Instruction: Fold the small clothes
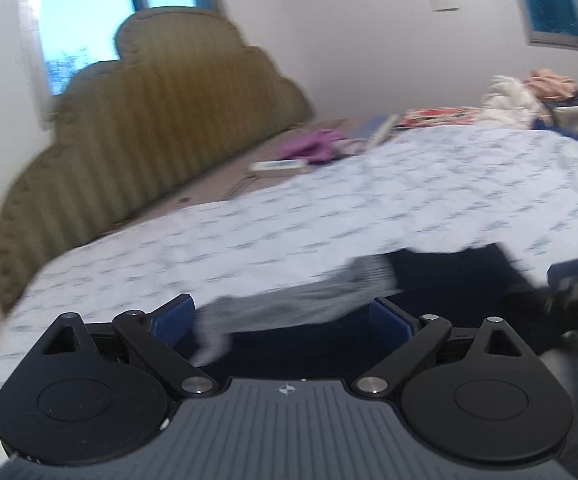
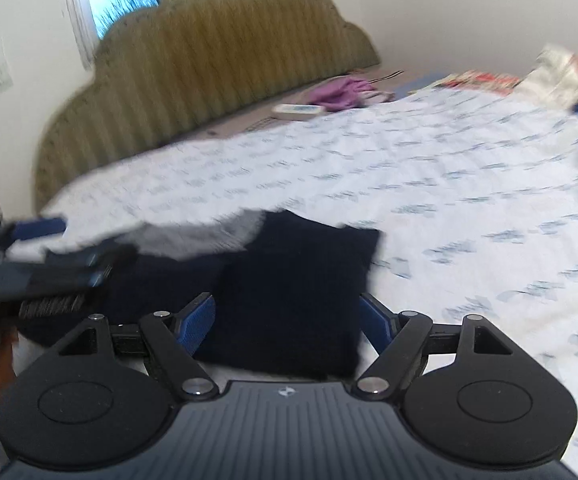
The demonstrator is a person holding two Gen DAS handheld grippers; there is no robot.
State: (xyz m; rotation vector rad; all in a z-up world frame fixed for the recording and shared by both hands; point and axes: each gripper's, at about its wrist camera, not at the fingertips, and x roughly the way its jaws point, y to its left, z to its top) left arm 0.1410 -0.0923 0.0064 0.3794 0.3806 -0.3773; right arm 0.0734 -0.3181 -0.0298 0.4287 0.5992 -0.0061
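Note:
A small dark navy garment (image 2: 301, 280) with a grey waistband or cuff (image 2: 197, 236) lies on the white patterned bed sheet (image 2: 449, 184). It also shows in the left wrist view (image 1: 441, 280), its grey part (image 1: 289, 300) stretching left. My left gripper (image 1: 283, 320) is open, its blue pads either side of the garment's near edge. My right gripper (image 2: 289, 320) is open over the navy cloth's near edge. The left gripper (image 2: 49, 264) appears at the left of the right wrist view. The right gripper (image 1: 577, 284) appears at the right of the left wrist view. Both views are blurred.
A padded olive headboard (image 1: 149, 128) stands at the far end of the bed. A purple garment (image 1: 313, 146), a white remote (image 1: 277, 166) and books lie near it. A pile of clothes (image 1: 529, 96) sits at the far right.

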